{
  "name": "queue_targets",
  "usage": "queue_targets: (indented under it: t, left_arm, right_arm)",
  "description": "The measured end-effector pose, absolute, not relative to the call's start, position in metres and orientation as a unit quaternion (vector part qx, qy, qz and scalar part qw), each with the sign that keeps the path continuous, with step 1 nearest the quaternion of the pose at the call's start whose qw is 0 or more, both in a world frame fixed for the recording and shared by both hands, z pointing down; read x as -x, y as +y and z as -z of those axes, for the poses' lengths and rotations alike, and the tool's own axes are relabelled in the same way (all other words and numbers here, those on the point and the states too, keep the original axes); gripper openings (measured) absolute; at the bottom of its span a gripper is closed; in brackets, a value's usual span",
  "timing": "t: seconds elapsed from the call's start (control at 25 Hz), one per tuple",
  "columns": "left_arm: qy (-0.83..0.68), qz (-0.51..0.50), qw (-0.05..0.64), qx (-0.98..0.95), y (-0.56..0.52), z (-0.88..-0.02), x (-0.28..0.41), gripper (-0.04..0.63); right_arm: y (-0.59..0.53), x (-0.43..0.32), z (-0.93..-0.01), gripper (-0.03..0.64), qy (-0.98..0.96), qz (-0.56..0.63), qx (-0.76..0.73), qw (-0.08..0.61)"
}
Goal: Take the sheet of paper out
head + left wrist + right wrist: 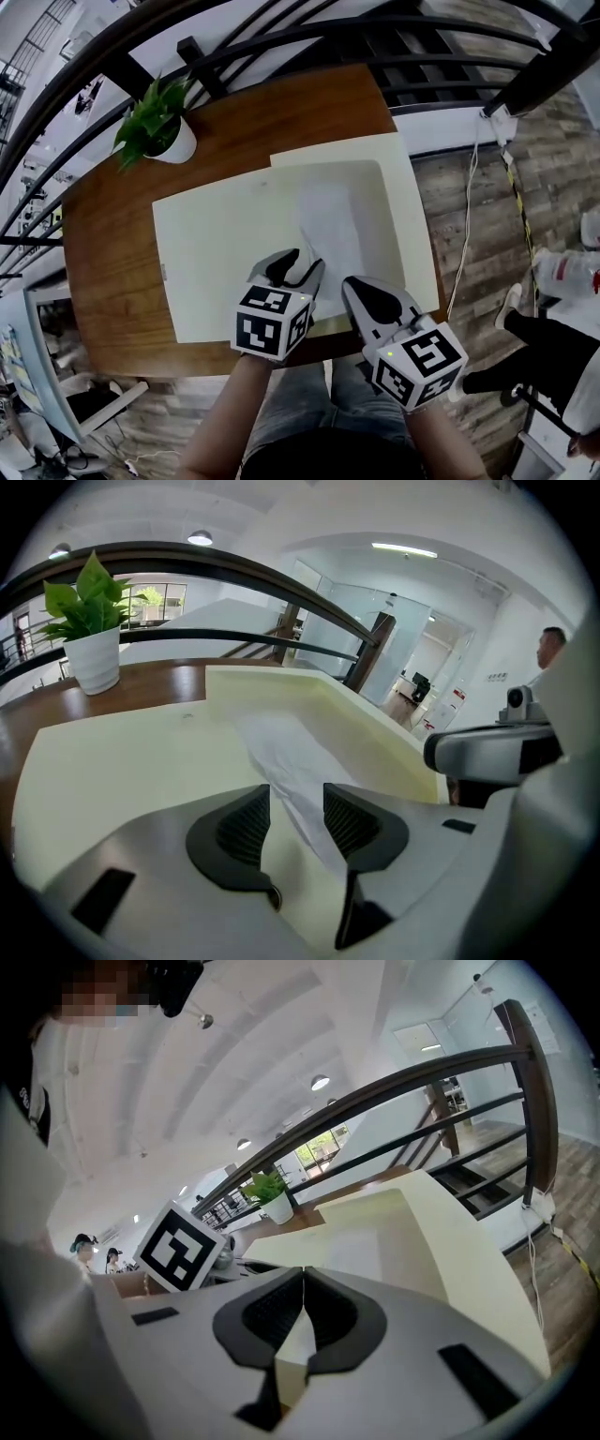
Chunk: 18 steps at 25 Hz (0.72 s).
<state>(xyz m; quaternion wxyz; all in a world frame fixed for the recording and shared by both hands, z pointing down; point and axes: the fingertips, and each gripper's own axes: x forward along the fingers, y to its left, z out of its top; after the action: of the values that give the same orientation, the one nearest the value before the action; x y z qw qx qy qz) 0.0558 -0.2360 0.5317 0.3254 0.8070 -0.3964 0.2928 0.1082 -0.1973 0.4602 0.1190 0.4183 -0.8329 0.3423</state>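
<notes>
Now, left gripper (302, 265) fingers released astride paper sheet (328, 225), right gripper (352, 283) fingers clenched at folder (216, 253) edge.

I note table (112, 234) warm brown, wood grain, left of frame. Folder (225, 253) plain pale cream. Sheet of paper (328, 225) white, centre. Plant (150, 112) bright green, pot (178, 148) white, upper left. Left gripper (300, 265), right gripper (352, 281) light grey; pads (246, 829) black, ribbed; cubes black-white squares. Floor (553, 187) grey-brown planks, right.
</notes>
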Motion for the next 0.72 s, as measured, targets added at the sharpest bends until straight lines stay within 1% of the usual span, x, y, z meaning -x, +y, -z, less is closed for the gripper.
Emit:
queue_targets:
  t: [0.32, 0.52, 0.72]
  left_arm:
    - [-0.402, -0.319, 0.328, -0.793, -0.25, -0.548, -0.063, 0.167]
    - [-0.407, -0.349, 0.305, -0.787, -0.251, -0.551, -0.063, 0.164]
    - [-0.414, -0.38, 0.266, -0.783, -0.25, -0.554, -0.061, 0.137]
  right_arm:
    - [-0.198, -0.105, -0.458, 0.027, -0.835, -0.362, -0.399, 0.11]
    - [-0.204, -0.11, -0.458, 0.026, -0.833, -0.371, -0.397, 0.104]
    - [-0.211, -0.115, -0.456, 0.026, -0.834, -0.369, -0.399, 0.096]
